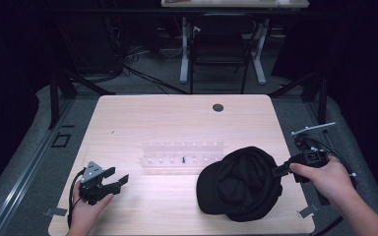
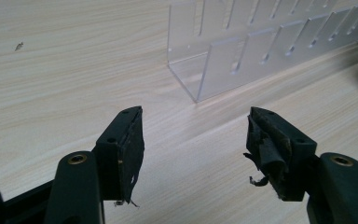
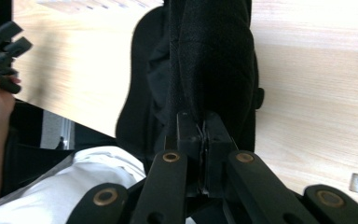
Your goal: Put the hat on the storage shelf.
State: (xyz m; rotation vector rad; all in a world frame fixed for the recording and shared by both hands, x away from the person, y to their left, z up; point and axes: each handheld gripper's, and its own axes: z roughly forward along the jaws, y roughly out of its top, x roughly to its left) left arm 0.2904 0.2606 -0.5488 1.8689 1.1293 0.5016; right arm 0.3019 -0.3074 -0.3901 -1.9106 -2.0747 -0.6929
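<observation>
Cap (image 3: 209, 60) fabric hiding fingers' tips

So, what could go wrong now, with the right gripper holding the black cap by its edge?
1. The right gripper pinches only a thin fold at the edge of the black cap, so the fabric might slip out when lifted.
2. The clear acrylic rack stands close to the cap; a swinging brim could knock it.
3. The left gripper is open and apart from the cap, so nothing supports the other side.
</observation>
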